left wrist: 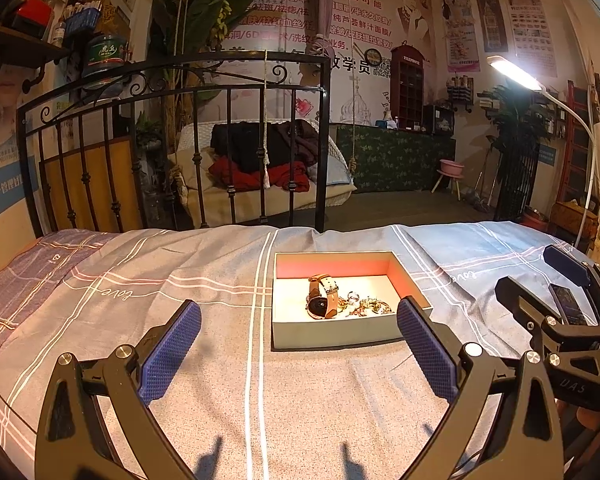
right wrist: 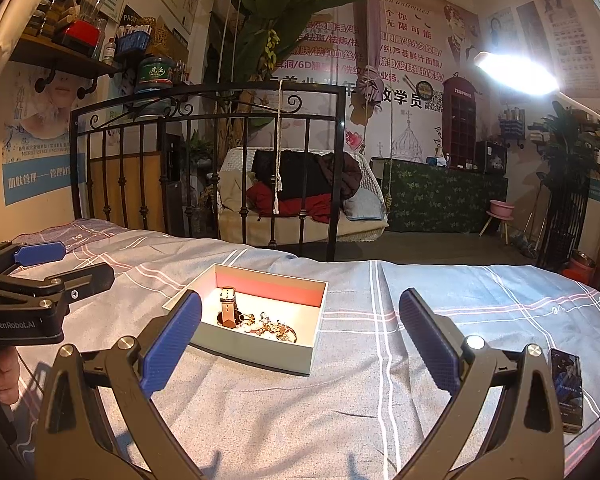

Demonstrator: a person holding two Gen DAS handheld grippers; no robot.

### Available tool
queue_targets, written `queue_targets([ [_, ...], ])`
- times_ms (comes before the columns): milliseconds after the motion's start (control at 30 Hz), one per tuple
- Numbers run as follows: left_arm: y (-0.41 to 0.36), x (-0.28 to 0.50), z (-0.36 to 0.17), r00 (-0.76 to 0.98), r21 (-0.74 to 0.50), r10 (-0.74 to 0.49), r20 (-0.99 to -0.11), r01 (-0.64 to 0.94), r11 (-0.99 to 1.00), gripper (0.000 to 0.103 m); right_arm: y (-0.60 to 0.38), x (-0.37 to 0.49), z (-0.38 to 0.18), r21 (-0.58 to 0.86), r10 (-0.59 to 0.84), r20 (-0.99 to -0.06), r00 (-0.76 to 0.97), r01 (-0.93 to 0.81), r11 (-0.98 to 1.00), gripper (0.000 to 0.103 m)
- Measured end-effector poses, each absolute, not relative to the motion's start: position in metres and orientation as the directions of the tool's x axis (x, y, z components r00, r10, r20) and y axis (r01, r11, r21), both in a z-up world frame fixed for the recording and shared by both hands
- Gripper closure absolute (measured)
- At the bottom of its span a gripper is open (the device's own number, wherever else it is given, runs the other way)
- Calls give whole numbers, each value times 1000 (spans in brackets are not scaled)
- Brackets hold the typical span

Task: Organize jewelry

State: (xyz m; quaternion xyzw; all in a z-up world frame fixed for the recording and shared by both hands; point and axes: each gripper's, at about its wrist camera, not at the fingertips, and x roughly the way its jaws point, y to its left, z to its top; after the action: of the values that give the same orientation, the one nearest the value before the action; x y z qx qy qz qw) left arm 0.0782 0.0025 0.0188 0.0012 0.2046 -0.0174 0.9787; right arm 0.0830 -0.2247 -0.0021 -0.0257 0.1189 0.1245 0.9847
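You hold the left hand-held gripper [left wrist: 298, 350] and the right hand-held gripper [right wrist: 300, 342] spread wide and empty above the bed [left wrist: 140, 280]. Just ahead of both sits the open box [left wrist: 332, 334], its watch [left wrist: 322, 298] and tangled jewelry [left wrist: 370, 305] heaped together, likely gathered for sorting. A phone [right wrist: 566, 390] lies right of the right fingers.

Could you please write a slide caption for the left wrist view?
Open left tool faces a box holding a watch and tangled jewelry.

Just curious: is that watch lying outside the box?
No, the watch lies inside the open box, beside a jewelry pile.
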Motion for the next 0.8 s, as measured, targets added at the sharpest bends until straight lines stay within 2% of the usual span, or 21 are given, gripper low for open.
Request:
queue_targets([
  [800, -2, 80, 15, 910, 0, -37, -413, 41, 999, 6, -223, 84, -10, -30, 237, -246, 940, -251, 967, 6],
])
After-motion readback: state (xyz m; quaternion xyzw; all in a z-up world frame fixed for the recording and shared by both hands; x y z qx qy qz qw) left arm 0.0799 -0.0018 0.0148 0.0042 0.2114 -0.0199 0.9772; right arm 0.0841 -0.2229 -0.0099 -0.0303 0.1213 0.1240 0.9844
